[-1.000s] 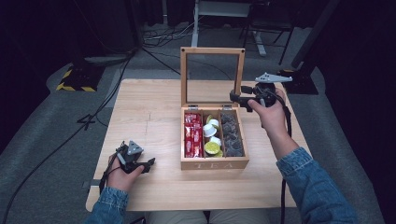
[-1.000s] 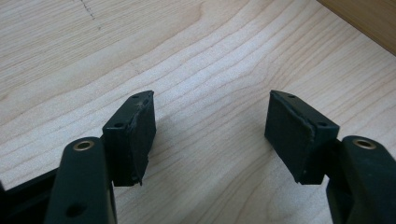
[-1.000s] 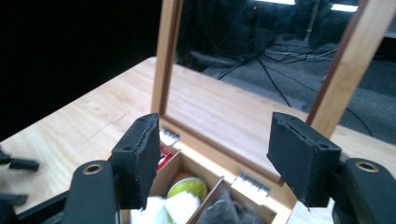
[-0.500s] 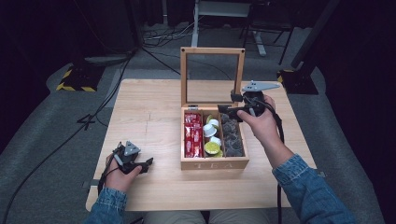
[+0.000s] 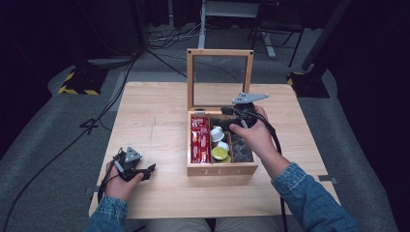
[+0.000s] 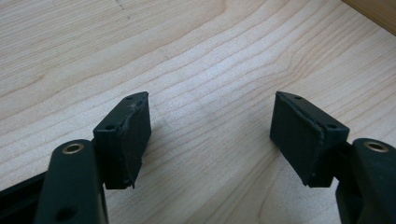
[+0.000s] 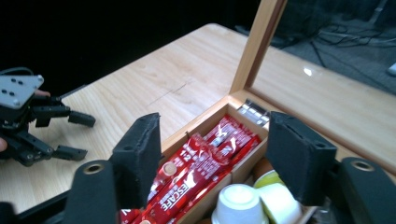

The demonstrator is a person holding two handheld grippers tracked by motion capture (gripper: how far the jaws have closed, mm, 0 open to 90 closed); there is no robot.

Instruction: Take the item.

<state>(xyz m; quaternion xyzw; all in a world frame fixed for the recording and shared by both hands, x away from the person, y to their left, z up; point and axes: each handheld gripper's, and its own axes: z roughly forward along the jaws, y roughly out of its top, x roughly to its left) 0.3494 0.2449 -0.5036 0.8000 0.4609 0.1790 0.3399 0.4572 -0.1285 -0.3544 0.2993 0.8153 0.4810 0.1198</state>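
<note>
Pale wooden table (image 5: pixel 154 116) with an open wooden tea box (image 5: pixel 222 169) and the left tool (image 5: pixel 147 170)

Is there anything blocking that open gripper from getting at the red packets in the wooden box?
Nothing visible does. The right gripper hangs open just above the red packets, and the wooden box has its glass lid swung up behind them, clear of the way down.

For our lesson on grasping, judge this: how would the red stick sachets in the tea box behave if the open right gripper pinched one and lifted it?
The red sachets look thin and glossy, so probably floppy, light and slippery. They lie packed together in one compartment of the tea box, so a neighbour may lift too.
</note>
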